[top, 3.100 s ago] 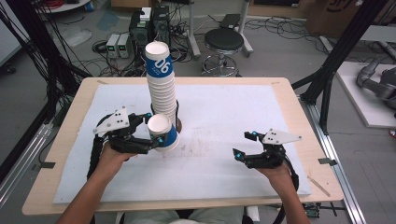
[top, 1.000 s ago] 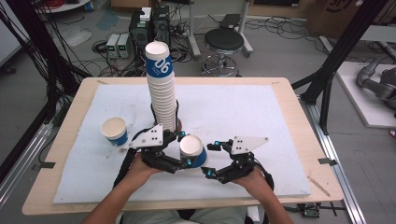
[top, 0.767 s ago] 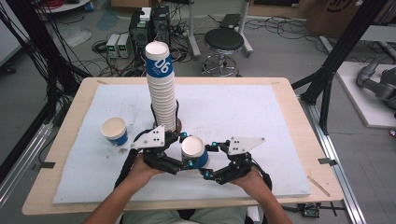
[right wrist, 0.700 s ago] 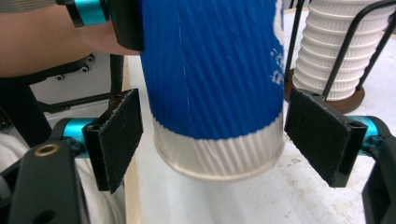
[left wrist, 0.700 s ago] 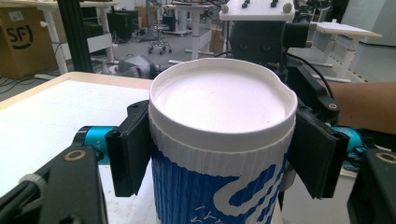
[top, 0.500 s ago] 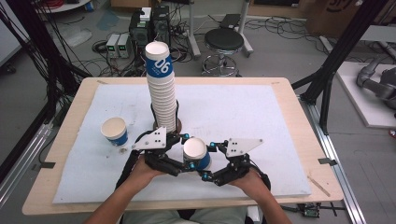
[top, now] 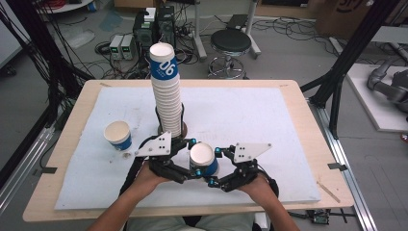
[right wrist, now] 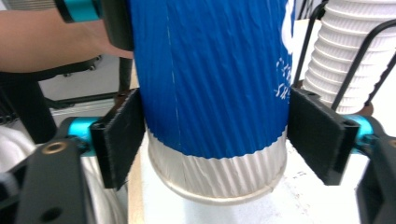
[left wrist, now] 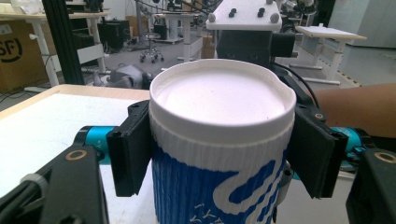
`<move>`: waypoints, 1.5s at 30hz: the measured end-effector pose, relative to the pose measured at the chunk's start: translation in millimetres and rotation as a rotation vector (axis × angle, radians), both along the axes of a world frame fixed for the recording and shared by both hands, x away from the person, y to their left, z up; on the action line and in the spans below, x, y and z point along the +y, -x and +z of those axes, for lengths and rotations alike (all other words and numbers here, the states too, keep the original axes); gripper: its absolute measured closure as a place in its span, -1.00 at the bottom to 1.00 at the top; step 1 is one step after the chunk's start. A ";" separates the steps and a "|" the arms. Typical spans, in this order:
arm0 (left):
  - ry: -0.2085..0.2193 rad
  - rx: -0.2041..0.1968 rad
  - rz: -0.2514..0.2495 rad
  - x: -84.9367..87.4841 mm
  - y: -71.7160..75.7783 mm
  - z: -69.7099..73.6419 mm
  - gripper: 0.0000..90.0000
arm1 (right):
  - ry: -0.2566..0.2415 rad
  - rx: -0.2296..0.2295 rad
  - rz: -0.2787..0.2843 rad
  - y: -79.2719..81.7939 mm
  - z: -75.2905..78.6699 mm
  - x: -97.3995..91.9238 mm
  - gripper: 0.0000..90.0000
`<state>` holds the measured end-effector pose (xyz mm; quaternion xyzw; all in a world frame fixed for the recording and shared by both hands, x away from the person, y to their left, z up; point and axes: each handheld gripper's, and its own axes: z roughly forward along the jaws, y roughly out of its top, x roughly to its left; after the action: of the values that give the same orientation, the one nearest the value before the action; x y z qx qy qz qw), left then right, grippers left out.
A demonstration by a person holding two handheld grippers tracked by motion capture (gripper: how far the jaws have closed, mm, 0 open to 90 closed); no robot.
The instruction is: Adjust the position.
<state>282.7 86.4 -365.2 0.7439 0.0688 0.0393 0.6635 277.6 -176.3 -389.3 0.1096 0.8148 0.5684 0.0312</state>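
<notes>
At the near edge of the table, two forearms are seen entering from six o'clock in the high view, each hand carrying a two-jaw tool. Between them a blue-and-white ribbed paper cup (top: pixel 203 160) is held upright, lifted clear of the white mat (top: pixel 269 120).

The left tool (top: pixel 193 159) is clamped on the upper part of this cup: in the left gripper view both black pads (left wrist: pixel 129 151) are pressed flat against the blue sleeve just under the white rim, at nine and three o'clock of the cup (left wrist: pixel 219 154). The jaws stand nearly as narrow as they get, shut on the cup.

The right tool (top: pixel 213 166) is placed around the lower part of the same cup. In the right gripper view the cup (right wrist: pixel 210 93) hangs between its pads (right wrist: pixel 122 135); the left pad lies against the sleeve, while a sliver of gap is seen at the right pad. These jaws have just been closing on the cup, and a firm grip cannot be told.

Farther out, at ten o'clock of the held cup, a second blue-and-white paper cup (top: pixel 118 135) is stood upright on the mat, well apart from both tools.

Beyond the tools, at twelve o'clock, a tall stack of white ribbed paper cups (top: pixel 166 94) is kept in a black wire holder, topped by a blue-sleeved cup. In the right gripper view the stack (right wrist: pixel 355 60) is seen at two o'clock behind the held cup.

The wooden table (top: pixel 308 120) is bordered by a black frame.
</notes>
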 end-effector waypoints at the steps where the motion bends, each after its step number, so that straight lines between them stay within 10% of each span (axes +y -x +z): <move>1: 0.000 -0.002 -0.001 0.0 0.1 0.0 -0.34 | 0.002 -0.002 0.002 0.0 0.1 -0.1 -0.43; 35: -0.135 0.086 -0.011 6.0 -7.8 -2.3 -0.67 | 0.130 -0.026 -0.002 -2.8 9.4 -11.9 -0.30; 45: -0.168 0.107 -0.013 11.1 -12.4 0.4 -0.67 | 0.295 -0.035 -0.013 -11.8 19.5 -15.7 -0.29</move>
<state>295.0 97.6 -364.8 0.7984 0.0957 0.0006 0.5945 289.4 -192.0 -369.8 0.0993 0.8880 0.4443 0.0649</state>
